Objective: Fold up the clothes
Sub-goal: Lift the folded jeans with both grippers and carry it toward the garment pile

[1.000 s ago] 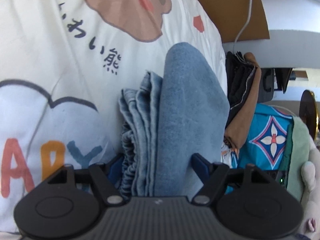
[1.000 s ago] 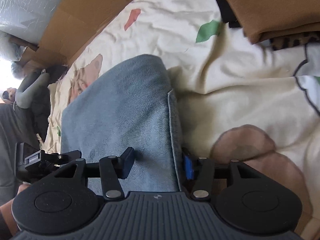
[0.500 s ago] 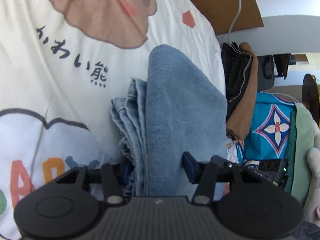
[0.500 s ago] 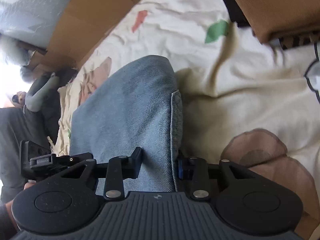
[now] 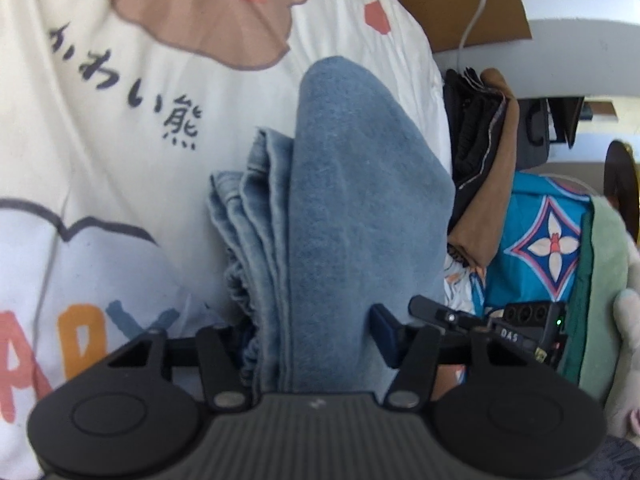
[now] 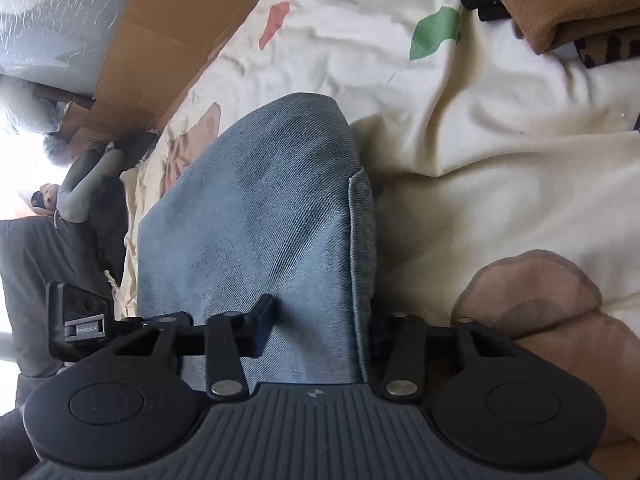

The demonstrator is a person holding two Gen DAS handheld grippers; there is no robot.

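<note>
A folded blue denim garment (image 5: pixel 352 208) lies in a thick bundle on a cream bedsheet (image 5: pixel 100 120) printed with a bear and lettering. My left gripper (image 5: pixel 314 328) is shut on the near end of the bundle, its layered edges bulging at the left finger. In the right wrist view the same denim garment (image 6: pixel 260 216) fills the middle, and my right gripper (image 6: pixel 320 320) is shut on its seamed edge. Each gripper shows in the other's view: the right gripper (image 5: pixel 500 328) beside the bundle, the left gripper (image 6: pixel 84 320) at the far left.
A stack of folded black and brown clothes (image 5: pixel 484 168) sits right of the denim, with a teal patterned cloth (image 5: pixel 536 240) nearer. Cardboard (image 5: pixel 460 0) and a white cable stand behind the bed. The brown folded clothes (image 6: pixel 560 0) show top right; a seated person (image 6: pixel 60 200) is far left.
Both grippers' fingers have drawn closer together on the denim bundle. The right gripper has come into the left wrist view beside the bundle.
</note>
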